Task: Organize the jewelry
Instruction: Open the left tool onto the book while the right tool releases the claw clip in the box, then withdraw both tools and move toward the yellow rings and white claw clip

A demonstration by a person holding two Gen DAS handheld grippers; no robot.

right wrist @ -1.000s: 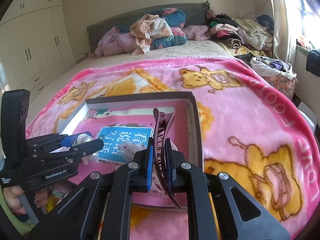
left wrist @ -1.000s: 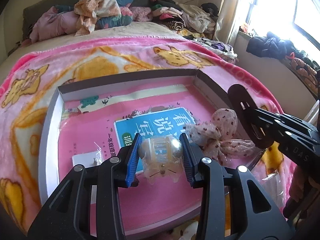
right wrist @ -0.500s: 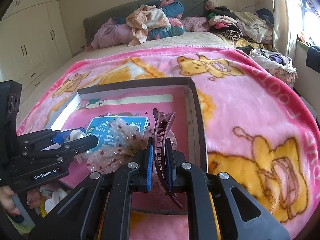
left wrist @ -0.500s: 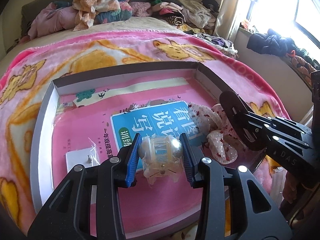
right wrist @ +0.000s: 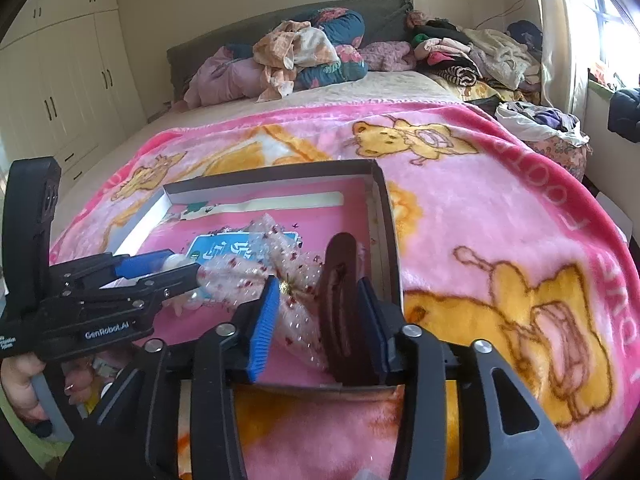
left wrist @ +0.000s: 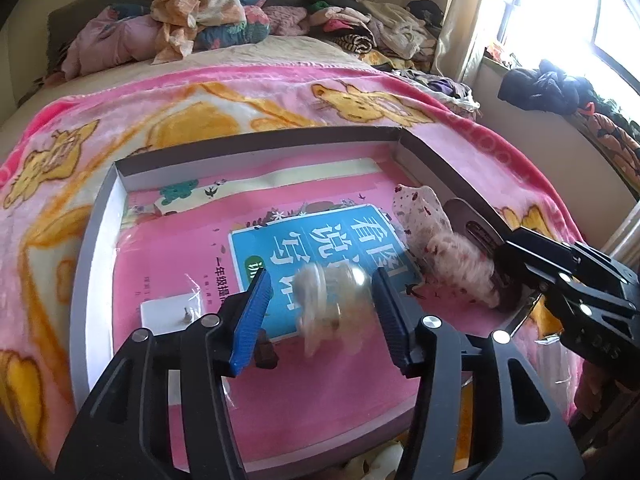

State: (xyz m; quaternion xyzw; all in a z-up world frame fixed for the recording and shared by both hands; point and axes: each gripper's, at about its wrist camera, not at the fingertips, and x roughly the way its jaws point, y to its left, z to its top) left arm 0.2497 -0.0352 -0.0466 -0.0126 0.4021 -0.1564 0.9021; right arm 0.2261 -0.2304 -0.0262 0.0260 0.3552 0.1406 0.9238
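Left wrist view: my left gripper [left wrist: 322, 304] has just been opening, and the pale beaded trinket [left wrist: 332, 304], blurred, sits loose between its parted blue pads over the tray [left wrist: 96, 248]. On my right, the right gripper [right wrist: 320, 320], jaws likewise just parted, leaves the brown hair clip [right wrist: 338, 304] leaning on its right pad, long axis running away from me, bow [right wrist: 272, 272] just left.

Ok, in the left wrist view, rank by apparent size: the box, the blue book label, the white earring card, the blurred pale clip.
1. box
2. blue book label
3. white earring card and pale clip: look alike; the clip is motion-blurred and nearer, so unranked.
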